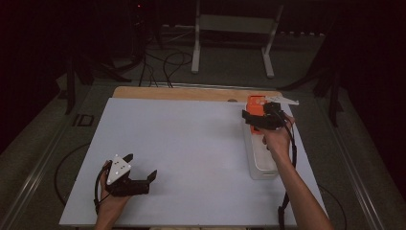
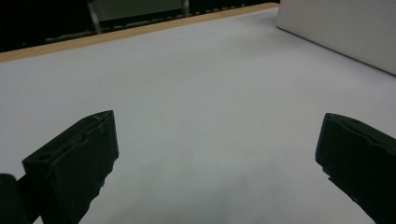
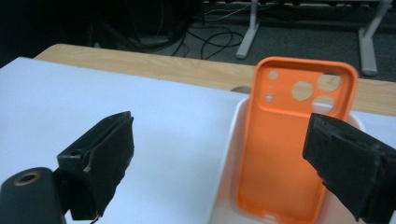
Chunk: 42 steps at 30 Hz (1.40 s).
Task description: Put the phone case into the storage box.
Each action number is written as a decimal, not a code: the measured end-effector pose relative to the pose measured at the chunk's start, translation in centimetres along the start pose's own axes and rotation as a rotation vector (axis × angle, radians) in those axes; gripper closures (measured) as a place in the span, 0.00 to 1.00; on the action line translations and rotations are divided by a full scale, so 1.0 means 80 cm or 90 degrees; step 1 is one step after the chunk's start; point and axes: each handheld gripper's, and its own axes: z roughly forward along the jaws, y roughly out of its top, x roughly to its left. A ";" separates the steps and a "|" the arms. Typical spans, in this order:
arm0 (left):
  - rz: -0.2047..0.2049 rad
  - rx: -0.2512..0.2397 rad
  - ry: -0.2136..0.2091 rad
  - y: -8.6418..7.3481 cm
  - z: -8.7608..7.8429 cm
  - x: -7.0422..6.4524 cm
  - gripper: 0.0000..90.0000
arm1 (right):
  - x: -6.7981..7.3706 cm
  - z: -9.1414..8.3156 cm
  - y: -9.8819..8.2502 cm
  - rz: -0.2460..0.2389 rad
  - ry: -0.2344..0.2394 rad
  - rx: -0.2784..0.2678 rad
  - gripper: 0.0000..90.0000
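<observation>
Orange phone case (image 3: 285,144) lies inside white tray (image 3: 229,154), camera cutouts at far end. Our right gripper (image 3: 219,158) hovers above, jaws wide, empty. Left gripper (image 1: 142,167) well apart, open, empty. Risk: jaw strikes tray wall, shifting tray.

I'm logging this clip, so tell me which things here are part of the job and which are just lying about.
In the job:
- orange phone case
- white tray holding it
- right tongs, open above the case

Lying about:
- left tongs, open over bare table
- metal stand on the floor behind
</observation>
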 end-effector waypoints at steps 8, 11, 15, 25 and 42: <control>0.001 0.000 0.000 0.000 0.000 -0.001 0.00 | 0.012 -0.021 -0.014 0.003 0.026 0.003 0.10; 0.002 0.001 0.000 0.000 0.000 -0.001 0.00 | 0.015 -0.027 -0.019 0.004 0.035 0.007 0.10; 0.000 0.000 0.000 0.000 0.000 -0.001 0.00 | 0.019 -0.036 -0.025 0.004 0.046 0.002 0.10; 0.000 -0.001 -0.001 0.000 -0.001 0.000 0.00 | 0.028 -0.057 -0.046 -0.004 0.078 -0.015 0.10; -0.003 -0.010 -0.004 0.001 -0.003 0.001 0.00 | 0.047 -0.086 -0.093 -0.024 0.142 -0.069 0.10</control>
